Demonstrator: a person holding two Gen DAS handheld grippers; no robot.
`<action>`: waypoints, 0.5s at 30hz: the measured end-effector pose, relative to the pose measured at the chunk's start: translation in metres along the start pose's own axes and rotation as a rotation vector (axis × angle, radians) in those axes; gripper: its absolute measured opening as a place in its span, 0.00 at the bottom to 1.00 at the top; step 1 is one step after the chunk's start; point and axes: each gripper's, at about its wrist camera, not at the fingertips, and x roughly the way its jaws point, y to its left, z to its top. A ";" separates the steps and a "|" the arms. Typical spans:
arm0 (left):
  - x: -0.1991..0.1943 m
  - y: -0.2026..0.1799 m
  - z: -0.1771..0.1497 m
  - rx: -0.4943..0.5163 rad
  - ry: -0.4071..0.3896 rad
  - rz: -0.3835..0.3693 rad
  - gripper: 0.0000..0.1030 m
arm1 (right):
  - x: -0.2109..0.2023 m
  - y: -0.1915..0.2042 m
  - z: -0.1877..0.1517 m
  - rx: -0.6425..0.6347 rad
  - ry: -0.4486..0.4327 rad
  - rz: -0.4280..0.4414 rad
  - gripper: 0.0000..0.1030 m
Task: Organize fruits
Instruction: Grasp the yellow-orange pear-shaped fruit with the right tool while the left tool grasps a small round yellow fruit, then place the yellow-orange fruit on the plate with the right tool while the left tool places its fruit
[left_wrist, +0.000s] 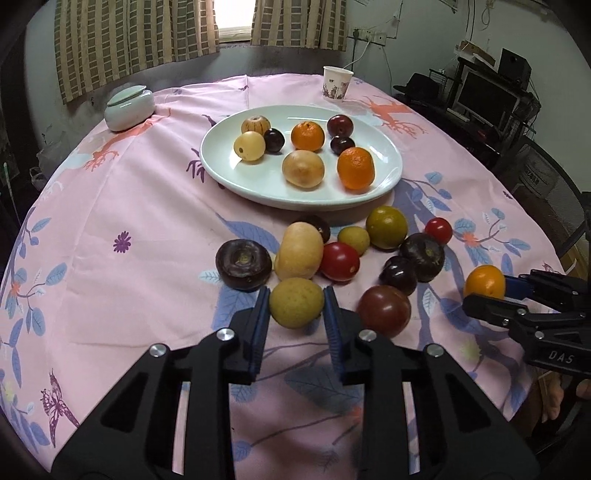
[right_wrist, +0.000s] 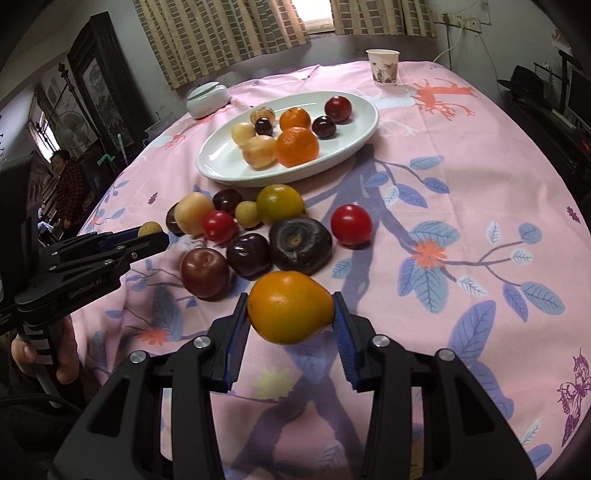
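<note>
My left gripper (left_wrist: 296, 291) is shut on a round yellow-green fruit (left_wrist: 295, 306) just above the pink flowered tablecloth. My right gripper (right_wrist: 290, 298) is shut on a larger orange-yellow fruit (right_wrist: 288, 314), lifted a little off the cloth. Each gripper also shows at the side of the other's view, fruit in its jaws. Several loose fruits lie between the grippers and the plate: a pale yellow one (left_wrist: 299, 256), red tomatoes (left_wrist: 340, 261), dark plums (left_wrist: 384, 311) and a dark flat one (left_wrist: 243, 264). The white oval plate (left_wrist: 369, 122) beyond holds several fruits, oranges (left_wrist: 355, 168) among them.
A paper cup (left_wrist: 337, 83) stands at the table's far edge and a pale lidded jar (left_wrist: 129, 107) at the far left. A mesh chair (left_wrist: 546, 184) is beside the table on the right. A person (right_wrist: 68, 181) is in the room to the left.
</note>
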 end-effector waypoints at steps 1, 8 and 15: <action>-0.004 -0.001 0.001 0.003 -0.008 -0.006 0.28 | 0.000 0.002 0.001 -0.004 0.000 0.003 0.43; -0.016 -0.003 0.010 0.027 -0.020 -0.030 0.28 | -0.002 0.012 0.014 -0.035 -0.011 0.005 0.43; -0.015 0.019 0.062 0.048 -0.046 0.032 0.28 | -0.003 0.022 0.067 -0.112 -0.023 0.039 0.43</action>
